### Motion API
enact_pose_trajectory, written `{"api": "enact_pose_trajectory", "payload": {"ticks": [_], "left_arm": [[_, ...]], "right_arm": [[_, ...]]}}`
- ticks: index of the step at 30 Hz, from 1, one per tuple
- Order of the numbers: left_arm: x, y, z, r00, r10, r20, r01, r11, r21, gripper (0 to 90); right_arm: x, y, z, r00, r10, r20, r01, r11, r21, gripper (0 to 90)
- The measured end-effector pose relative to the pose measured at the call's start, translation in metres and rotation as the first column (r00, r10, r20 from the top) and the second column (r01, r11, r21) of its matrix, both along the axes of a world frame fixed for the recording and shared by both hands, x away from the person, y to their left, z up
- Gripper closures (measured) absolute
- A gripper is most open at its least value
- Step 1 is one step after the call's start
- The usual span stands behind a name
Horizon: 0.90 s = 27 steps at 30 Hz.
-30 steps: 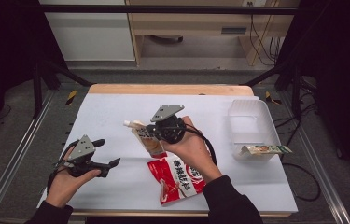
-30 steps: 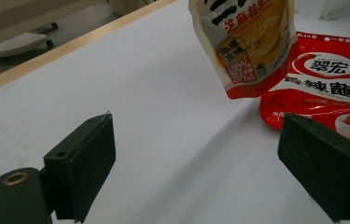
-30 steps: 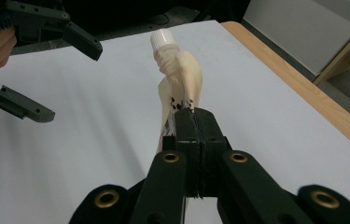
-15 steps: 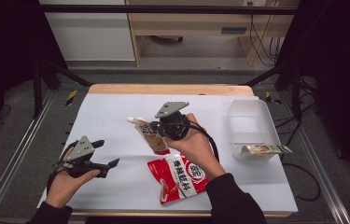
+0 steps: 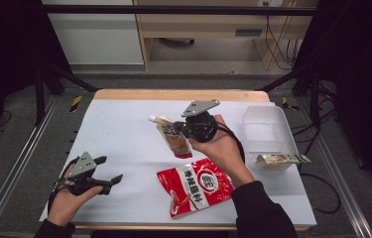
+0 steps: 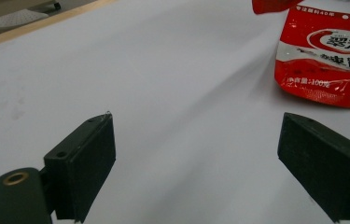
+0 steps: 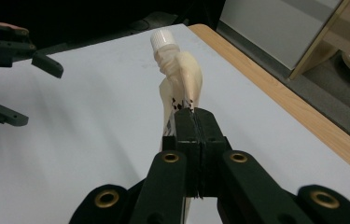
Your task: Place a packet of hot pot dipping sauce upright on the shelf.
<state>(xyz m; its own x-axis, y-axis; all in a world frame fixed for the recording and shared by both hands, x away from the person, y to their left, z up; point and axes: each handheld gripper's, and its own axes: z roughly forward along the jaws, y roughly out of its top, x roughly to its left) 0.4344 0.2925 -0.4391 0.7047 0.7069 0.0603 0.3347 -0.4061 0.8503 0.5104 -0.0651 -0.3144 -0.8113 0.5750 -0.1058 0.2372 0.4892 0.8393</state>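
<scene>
Spout pouch (image 5: 173, 139) mid-table; snack bag (image 5: 196, 184) before it; tub (image 5: 268, 135) right, packet (image 5: 281, 159) across its near rim.

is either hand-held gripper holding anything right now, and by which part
The right hand-held gripper is shut on the spouted pouch, pinching its flat body below the white cap. The left hand-held gripper is open, holding nothing.

The right gripper (image 5: 176, 130), clamped on the spout pouch (image 5: 172, 139), now holds it farther from the red packet (image 5: 196, 184). The left gripper (image 5: 109, 171) sits slightly lower and nearer.
</scene>
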Motion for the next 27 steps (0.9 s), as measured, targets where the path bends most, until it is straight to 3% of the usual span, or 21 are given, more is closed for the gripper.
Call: {"api": "enact_pose_trajectory", "payload": {"ticks": [8, 12, 18, 27], "left_arm": [[-0.001, 0.005, -0.002, 0.9999, 0.005, -0.010, -0.005, 1.0000, 0.001, 10.9], [0.000, 0.004, -0.003, 0.9999, 0.002, -0.016, -0.002, 1.0000, -0.006, 10.9], [-0.001, -0.003, 0.000, 0.9998, -0.018, -0.001, 0.018, 0.9998, 0.006, 10.9], [-0.001, -0.010, 0.003, 0.9994, -0.035, 0.004, 0.035, 0.9993, 0.009, 11.0]], "right_arm": [[0.003, -0.019, 0.010, 0.9994, -0.033, -0.007, 0.033, 0.9994, 0.011, 90.0], [0.003, -0.021, 0.007, 0.9991, -0.039, -0.013, 0.039, 0.9992, 0.004, 90.0], [0.000, -0.022, -0.001, 0.9996, -0.013, -0.025, 0.013, 0.9999, 0.000, 90.0], [-0.001, -0.024, -0.001, 0.9980, 0.047, -0.042, -0.048, 0.9989, -0.003, 90.0]]}}
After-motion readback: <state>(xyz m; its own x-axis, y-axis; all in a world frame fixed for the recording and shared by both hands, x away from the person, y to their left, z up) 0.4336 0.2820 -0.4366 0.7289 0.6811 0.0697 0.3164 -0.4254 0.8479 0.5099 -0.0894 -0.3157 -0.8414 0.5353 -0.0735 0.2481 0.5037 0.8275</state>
